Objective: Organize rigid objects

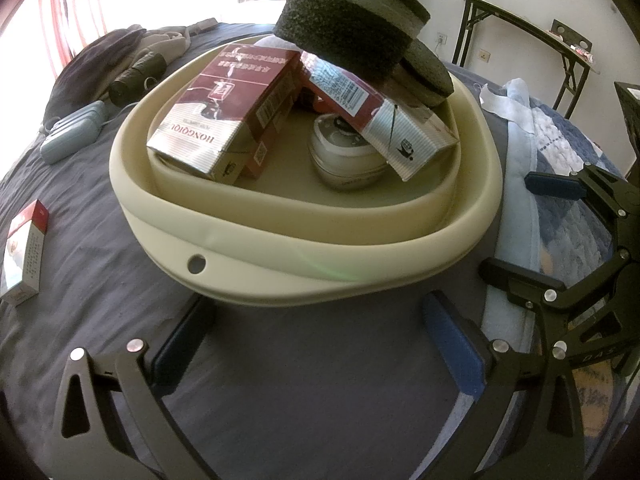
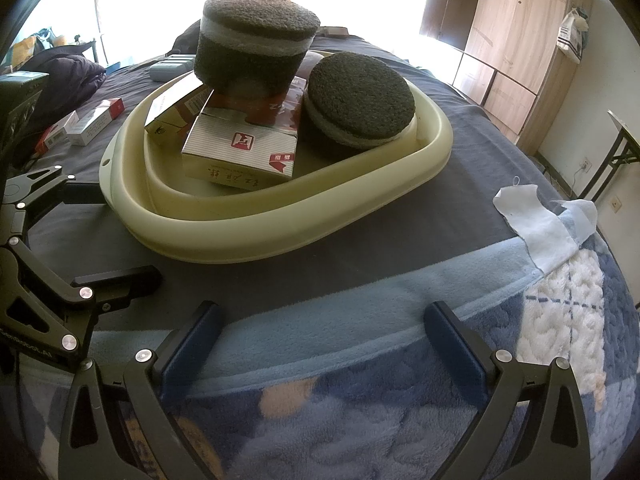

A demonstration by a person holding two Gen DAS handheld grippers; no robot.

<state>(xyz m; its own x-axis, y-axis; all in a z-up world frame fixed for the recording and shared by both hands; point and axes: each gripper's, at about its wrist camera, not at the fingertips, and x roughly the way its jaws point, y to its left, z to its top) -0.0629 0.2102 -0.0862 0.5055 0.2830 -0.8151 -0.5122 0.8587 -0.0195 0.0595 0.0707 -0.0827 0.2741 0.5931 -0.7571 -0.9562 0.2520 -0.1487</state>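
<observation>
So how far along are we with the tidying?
Mostly done: the cream basin already holds two foam discs, red boxes and a white tin. Left gripper and right gripper are open, empty. Loose red boxes on the bed remain.

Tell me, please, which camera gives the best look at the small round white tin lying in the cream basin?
The left wrist view. There the white tin lies in plain sight on the floor of the cream basin, partly under a tilted red carton. In the right wrist view the cartons and foam pucks hide it completely.
</observation>
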